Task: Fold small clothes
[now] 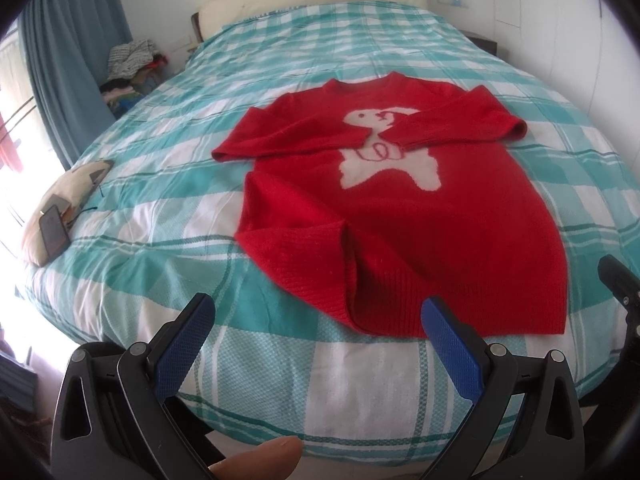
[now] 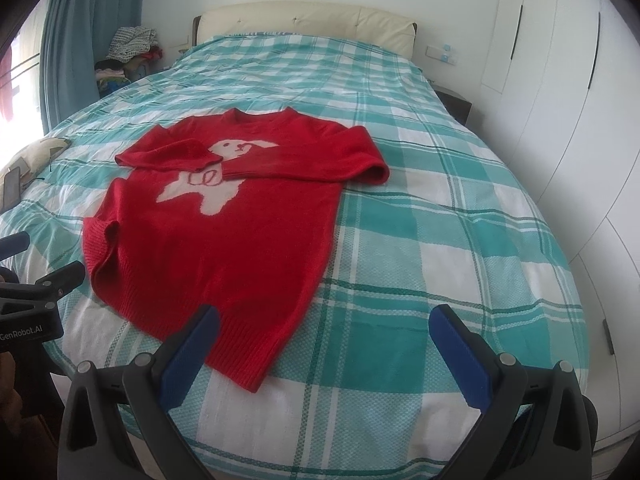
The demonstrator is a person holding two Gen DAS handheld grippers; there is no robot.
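A red sweater with a white animal on the chest lies face up on the bed, both sleeves folded across the chest. Its hem is rucked up at the near left. It also shows in the right wrist view. My left gripper is open and empty, just short of the hem, above the bed's near edge. My right gripper is open and empty near the hem's right corner. The left gripper also shows at the left edge of the right wrist view.
The bed has a teal and white checked cover. A cushion with a phone on it lies at the bed's left edge. A pile of clothes sits beside the headboard. White wardrobes stand on the right.
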